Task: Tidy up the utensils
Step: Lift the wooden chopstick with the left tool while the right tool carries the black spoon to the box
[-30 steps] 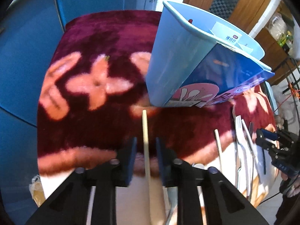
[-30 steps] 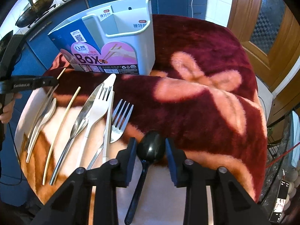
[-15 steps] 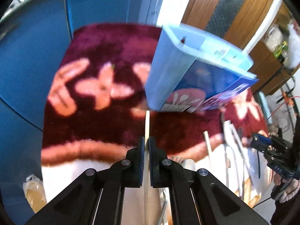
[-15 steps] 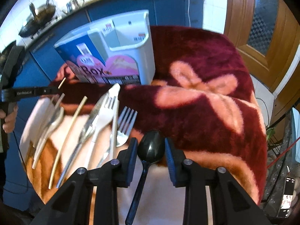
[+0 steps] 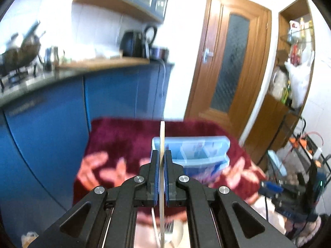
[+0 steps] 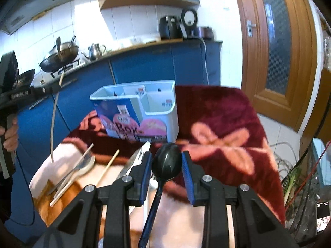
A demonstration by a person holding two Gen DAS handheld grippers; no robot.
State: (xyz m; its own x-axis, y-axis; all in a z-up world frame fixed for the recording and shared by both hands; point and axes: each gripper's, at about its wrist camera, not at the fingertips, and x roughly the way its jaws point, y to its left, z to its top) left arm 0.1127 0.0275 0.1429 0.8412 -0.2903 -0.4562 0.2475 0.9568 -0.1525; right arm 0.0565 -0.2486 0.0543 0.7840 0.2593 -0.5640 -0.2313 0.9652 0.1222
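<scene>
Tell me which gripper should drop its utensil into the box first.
Left. The left gripper already holds its chopstick lifted off the table, above the box. The right gripper holds the black spoon low, near the table.

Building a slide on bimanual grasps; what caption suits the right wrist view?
Right gripper closed on a black spoon, facing the white utensil box on the red blanket.

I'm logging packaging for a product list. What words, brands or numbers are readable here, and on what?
"BOX": large letters on the paper sleeve of the utensil caddy.
Logo above it, small stickers inside the compartments, barcode strip: too blurred to read.
White lettering on the left gripper: unreadable.
</scene>
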